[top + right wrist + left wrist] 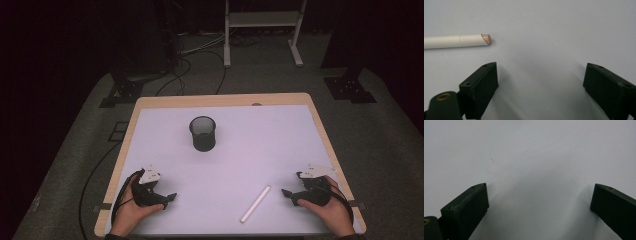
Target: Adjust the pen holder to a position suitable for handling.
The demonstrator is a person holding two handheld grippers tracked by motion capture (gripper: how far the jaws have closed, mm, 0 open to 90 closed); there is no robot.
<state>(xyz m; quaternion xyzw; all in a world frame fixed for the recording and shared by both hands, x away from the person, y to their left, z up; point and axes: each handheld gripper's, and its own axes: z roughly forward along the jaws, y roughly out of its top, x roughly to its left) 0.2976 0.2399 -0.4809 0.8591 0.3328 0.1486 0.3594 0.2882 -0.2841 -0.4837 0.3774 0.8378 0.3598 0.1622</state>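
A white stick with a pinkish slanted tip (255, 203) lies on the white table mat near the front right. In the right gripper view the white stick (456, 41) reaches in from the left, just beyond the left jaw. My right gripper (289, 196) rests on the mat to the right of it, open and empty, also seen as the right gripper (541, 80) with its jaws wide apart. My left gripper (169, 200) rests at the front left, open, with bare mat between the jaws of the left gripper (539, 200). A black mesh cup (202, 133) stands upright at mid table.
The white mat (250, 150) covers a wooden table (220, 99) with its rim showing at the back and sides. Cables (190, 65) and a white stand (262, 30) sit on the dark floor beyond the table.
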